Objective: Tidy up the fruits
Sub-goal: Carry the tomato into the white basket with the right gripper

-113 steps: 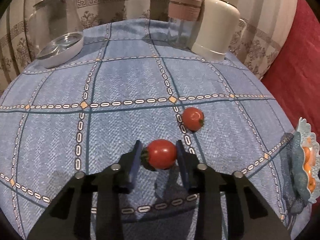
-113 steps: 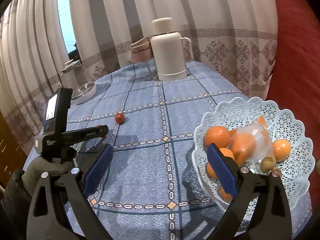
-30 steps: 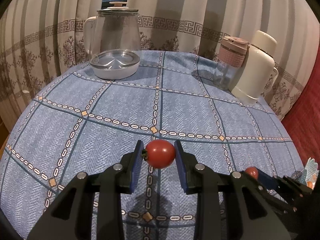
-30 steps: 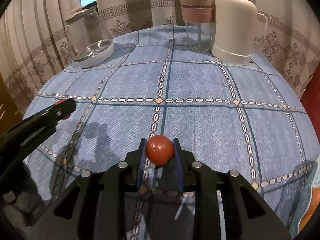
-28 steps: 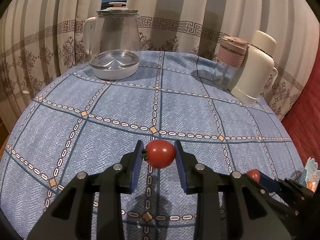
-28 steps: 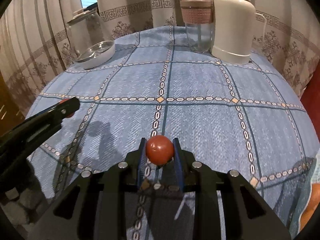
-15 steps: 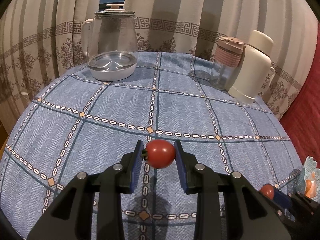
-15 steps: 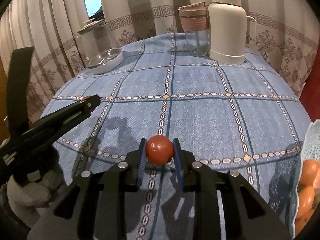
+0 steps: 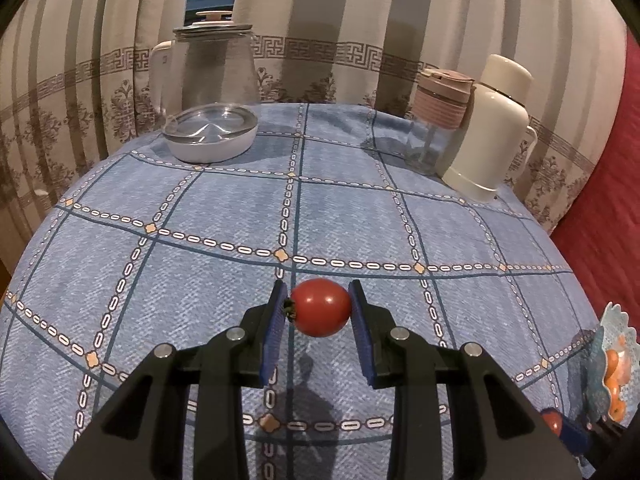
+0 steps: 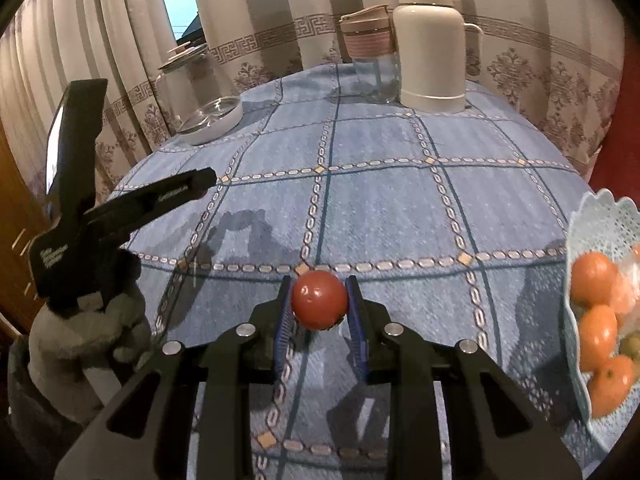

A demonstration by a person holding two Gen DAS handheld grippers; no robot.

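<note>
Left gripper (image 9: 319,312): clamped on a red tomato (image 9: 320,313), stem end against the left pad, held clear above the blue checked tablecloth (image 9: 224,208). Right gripper (image 10: 319,300): clamped on a second tomato (image 10: 319,300), likewise off the cloth, with the white lattice fruit bowl (image 10: 592,216) at the right edge of its view, already loaded with oranges (image 10: 592,276). Probable step: carry to the bowl, right side nearer. Risk one: soft, smooth, round fruit held only by two narrow pads; possible squirt-out under a jolt or a quick roll of the wrist, then a run across the cloth toward the table edge. Risk two: excess squeeze, with a split skin as the result. Risk three: release from too high over the heaped oranges; likely bounce off the pile and over the shallow scalloped rim. Risk four: a knock of the fingers against the light bowl close to the table edge, enough to shift or tip it. Risk five: both grippers converging on one bowl, with contact between them. Glass kettle (image 9: 212,76), tumbler (image 9: 436,120) and cream flask (image 9: 488,128) well apart at the far side, no obstruction.
</note>
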